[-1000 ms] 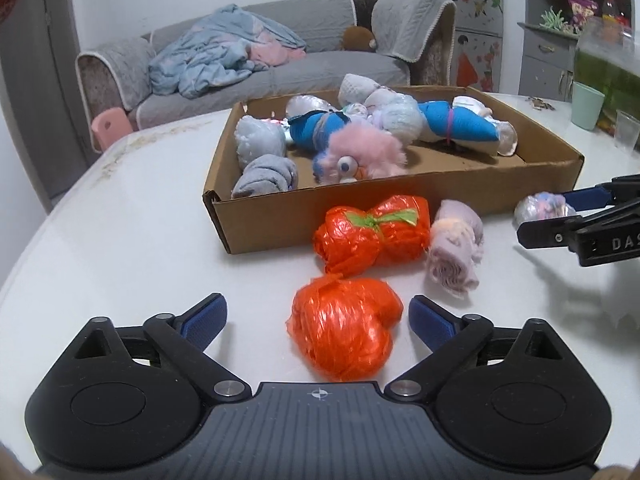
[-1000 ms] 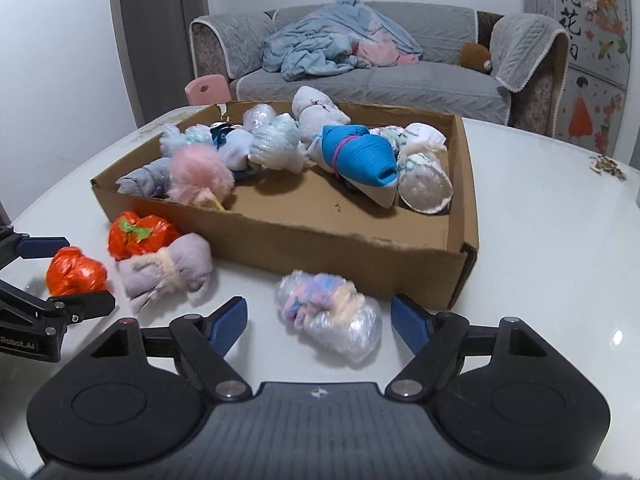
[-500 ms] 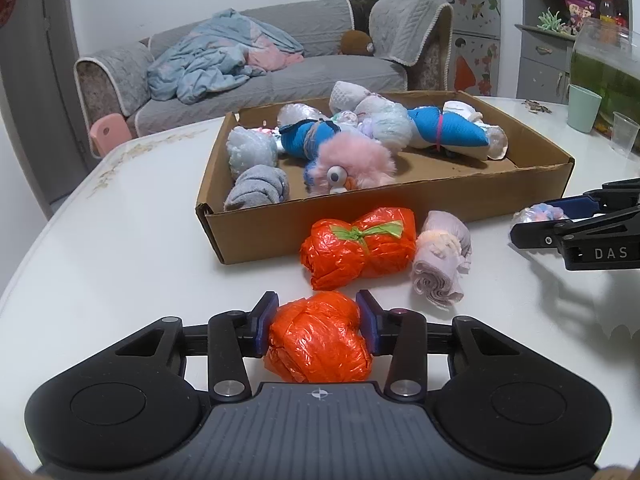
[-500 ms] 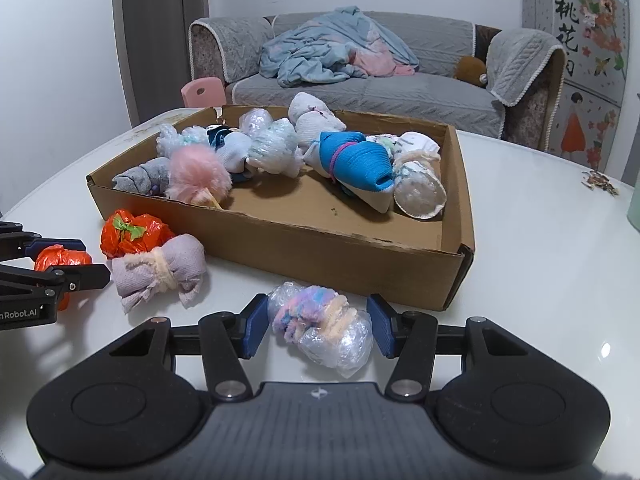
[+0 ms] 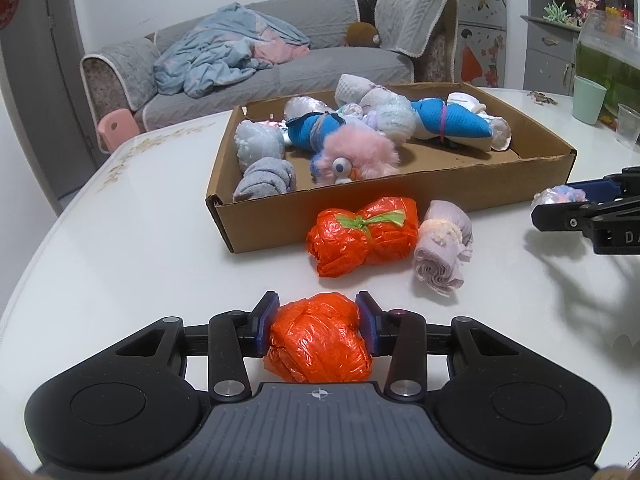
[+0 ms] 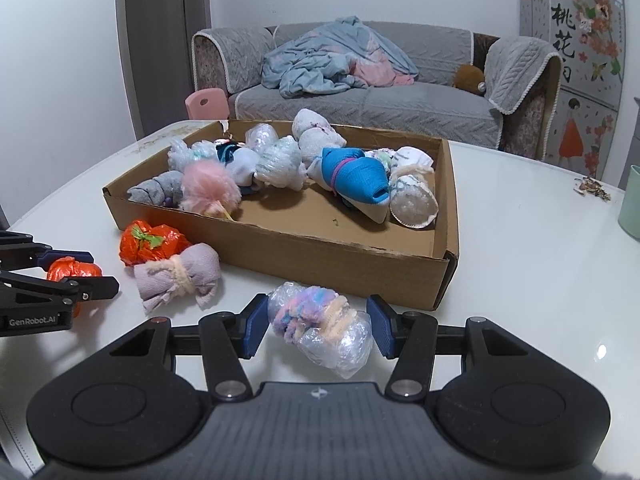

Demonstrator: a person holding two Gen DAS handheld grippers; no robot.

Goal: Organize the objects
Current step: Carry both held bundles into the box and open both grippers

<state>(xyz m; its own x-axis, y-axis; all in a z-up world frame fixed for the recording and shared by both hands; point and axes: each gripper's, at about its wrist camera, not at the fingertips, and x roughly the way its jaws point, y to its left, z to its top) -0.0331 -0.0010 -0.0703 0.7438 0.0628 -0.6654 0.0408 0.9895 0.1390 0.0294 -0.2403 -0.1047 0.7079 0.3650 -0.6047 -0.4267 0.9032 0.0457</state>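
Note:
My left gripper (image 5: 318, 330) is shut on a small orange plastic-wrapped bundle (image 5: 318, 344), seen also in the right wrist view (image 6: 74, 271). My right gripper (image 6: 316, 328) is shut on a clear-wrapped pastel bundle (image 6: 320, 330), which shows at the right of the left wrist view (image 5: 558, 196). A larger orange bundle with a green tie (image 5: 362, 234) and a lilac cloth roll (image 5: 442, 246) lie on the white table in front of an open cardboard box (image 5: 400, 208) that holds several wrapped bundles.
A green cup (image 5: 588, 100) and a clear cup (image 5: 628, 126) stand at the table's far right. A grey sofa with a blue blanket (image 6: 340, 64) and a pink stool (image 6: 206, 106) are beyond the table.
Both grippers went from open to shut, the left on the small orange bundle, the right on the pastel bundle. Both bundles now sit a little higher in the views.

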